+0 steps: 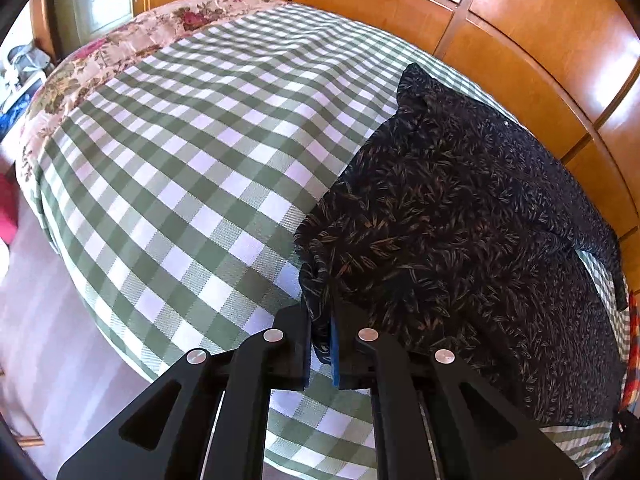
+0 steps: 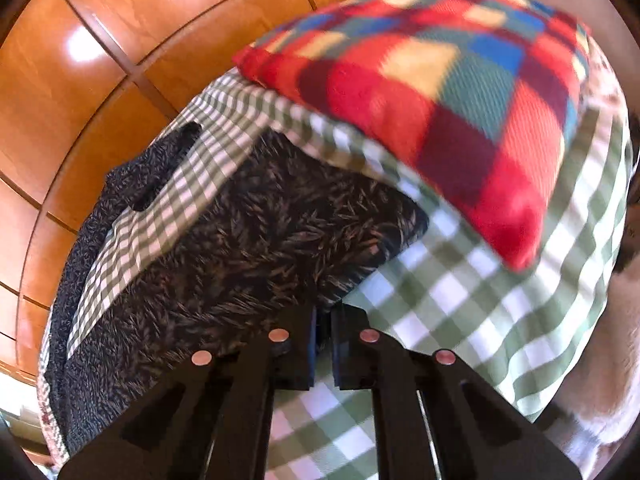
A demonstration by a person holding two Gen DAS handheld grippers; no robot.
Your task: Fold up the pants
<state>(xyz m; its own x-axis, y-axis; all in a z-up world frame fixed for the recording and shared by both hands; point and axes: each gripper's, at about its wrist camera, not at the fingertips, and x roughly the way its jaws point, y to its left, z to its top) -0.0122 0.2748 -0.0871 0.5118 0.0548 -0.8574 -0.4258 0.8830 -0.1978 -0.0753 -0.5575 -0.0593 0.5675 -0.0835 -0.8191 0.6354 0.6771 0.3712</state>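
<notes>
Dark pants [image 1: 460, 216] with a small leaf print lie on a bed with a green and white checked cover [image 1: 192, 152]. My left gripper [image 1: 320, 320] is shut on the pants' near edge, with cloth bunched between its fingers. In the right wrist view the pants [image 2: 240, 240] spread to the left, one leg lying apart along the far edge by the wood panels. My right gripper [image 2: 323, 316] is shut on the pants' near corner, held a little above the checked cover [image 2: 460, 312].
A bright red, blue and yellow checked pillow [image 2: 440, 92] lies on the bed just behind the pants. Wooden wardrobe panels [image 1: 500, 40] run along the bed's far side. A floral quilt [image 1: 132, 40] covers the bed's far left end. Pale floor [image 1: 36, 320] lies to the left.
</notes>
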